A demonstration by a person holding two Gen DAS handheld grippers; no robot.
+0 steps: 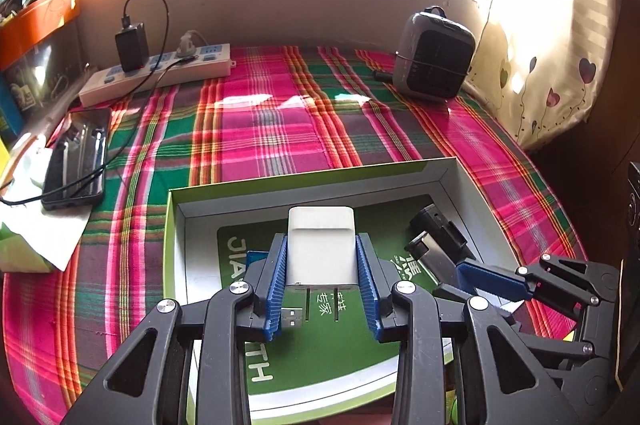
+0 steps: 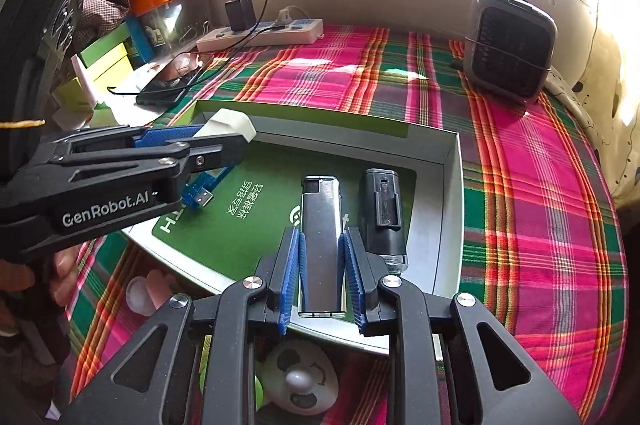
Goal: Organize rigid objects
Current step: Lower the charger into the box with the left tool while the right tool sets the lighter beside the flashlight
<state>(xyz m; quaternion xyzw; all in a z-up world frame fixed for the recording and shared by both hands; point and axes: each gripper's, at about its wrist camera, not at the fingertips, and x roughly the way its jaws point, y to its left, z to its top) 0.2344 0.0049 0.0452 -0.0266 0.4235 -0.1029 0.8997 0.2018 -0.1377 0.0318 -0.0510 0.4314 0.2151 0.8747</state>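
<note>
An open white box [image 1: 304,177] with a green card on its floor lies on the plaid cloth. My left gripper [image 1: 322,257] is shut on a white plug charger [image 1: 320,225], held above the box's left half with its prongs pointing back at the camera. Under it lies a blue USB stick [image 2: 200,193]. My right gripper [image 2: 322,245] is shut on a silver lighter [image 2: 320,209] over the box's near right part. A black lighter [image 2: 384,213] lies flat in the box just to its right. The left gripper [image 2: 240,141] with the charger [image 2: 230,123] shows at the box's far left corner.
A power strip [image 1: 160,73] with a black adapter and cables sits at the back left, a phone [image 1: 76,161] in front of it. A small grey fan [image 2: 512,49] stands at the back right. Boxes and clutter line the left edge. A panda-faced toy [image 2: 300,377] lies below the box.
</note>
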